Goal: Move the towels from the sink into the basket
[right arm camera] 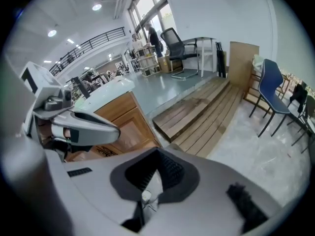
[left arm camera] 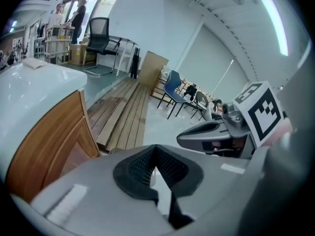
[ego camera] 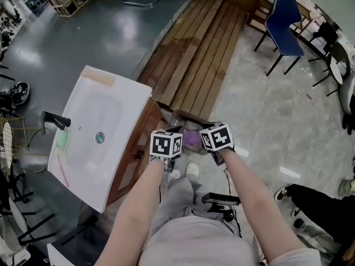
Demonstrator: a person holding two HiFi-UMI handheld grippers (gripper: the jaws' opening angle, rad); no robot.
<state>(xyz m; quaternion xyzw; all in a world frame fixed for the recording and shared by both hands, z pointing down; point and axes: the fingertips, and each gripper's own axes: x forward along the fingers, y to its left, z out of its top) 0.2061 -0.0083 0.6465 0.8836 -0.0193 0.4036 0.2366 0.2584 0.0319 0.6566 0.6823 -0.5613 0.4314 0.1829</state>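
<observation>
Both grippers were held side by side above the floor, just to the right of the white sink (ego camera: 119,96), which sat on a wooden cabinet (ego camera: 138,143).

The left gripper (ego camera: 167,144) was clenched. Its own view showed the ribbed pads meeting at the tips (left arm camera: 155,154), with no item identifiable between them. The right gripper (ego camera: 216,138) was likewise clenched, its pads together at the tips (right arm camera: 157,155). A pale scrap was visible in the slot behind them but could not be identified.

A purple towel (ego camera: 192,138) lay below and between the two grippers. It appeared to sit inside a dark-rimmed basket (ego camera: 186,115) beside the cabinet. Whether either gripper was touching it could not be established.

The sink carried a black faucet (ego camera: 55,119) with a green item (ego camera: 61,139) just beside it.

Wooden planks (ego camera: 194,54) lay on the floor beyond the basket, and a blue chair (ego camera: 283,21) stood well apart to the right.
</observation>
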